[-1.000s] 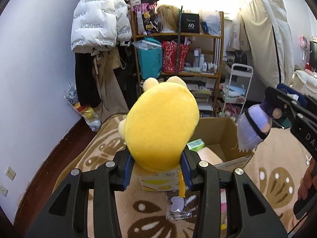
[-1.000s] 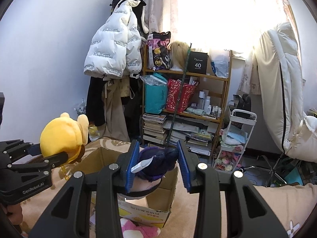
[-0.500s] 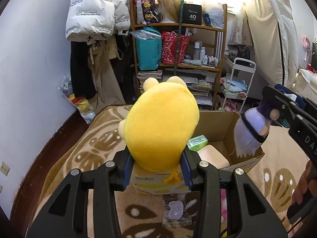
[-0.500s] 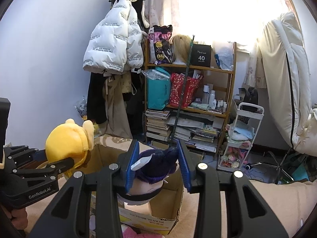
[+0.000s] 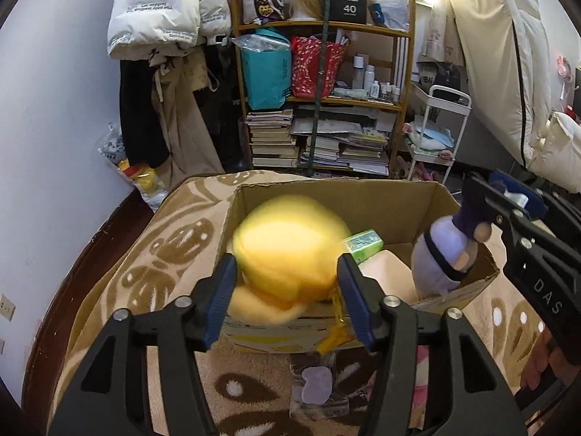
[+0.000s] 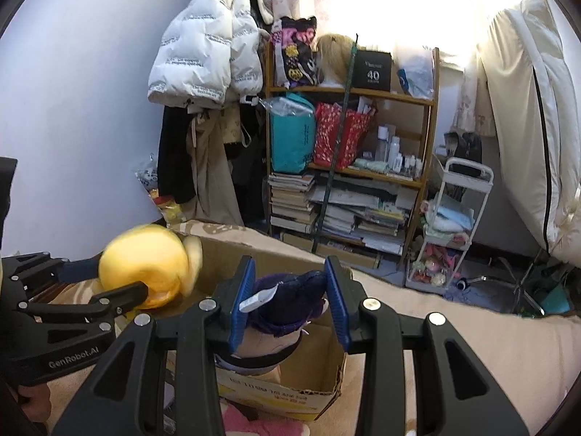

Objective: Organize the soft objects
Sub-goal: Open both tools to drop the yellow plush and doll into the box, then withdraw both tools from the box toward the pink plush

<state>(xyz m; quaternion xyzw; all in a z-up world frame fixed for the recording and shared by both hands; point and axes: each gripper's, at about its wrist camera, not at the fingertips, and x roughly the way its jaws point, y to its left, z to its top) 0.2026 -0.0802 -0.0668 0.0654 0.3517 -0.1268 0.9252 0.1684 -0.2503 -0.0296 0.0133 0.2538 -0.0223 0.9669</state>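
Note:
A yellow plush toy (image 5: pixel 287 250) is blurred and sits low over the open cardboard box (image 5: pixel 428 196), loose between the spread blue pads of my left gripper (image 5: pixel 287 298). It also shows in the right wrist view (image 6: pixel 145 272). My right gripper (image 6: pixel 290 298) is shut on a purple-haired plush doll (image 6: pixel 287 298) and holds it over the box's right side (image 6: pixel 312 374). The doll also shows in the left wrist view (image 5: pixel 446 254).
Inside the box lie a green packet (image 5: pixel 363 249) and a pale pink soft item (image 5: pixel 385 276). A pink plush (image 6: pixel 250 425) and a small clear bag (image 5: pixel 316 392) lie on the patterned rug in front. A cluttered shelf (image 5: pixel 323 101) and white cart (image 5: pixel 435 138) stand behind.
My left gripper has opened and the yellow plush is dropping from it into the box. Both grippers have moved closer to the box; the purple doll is lower, over the box's right edge.

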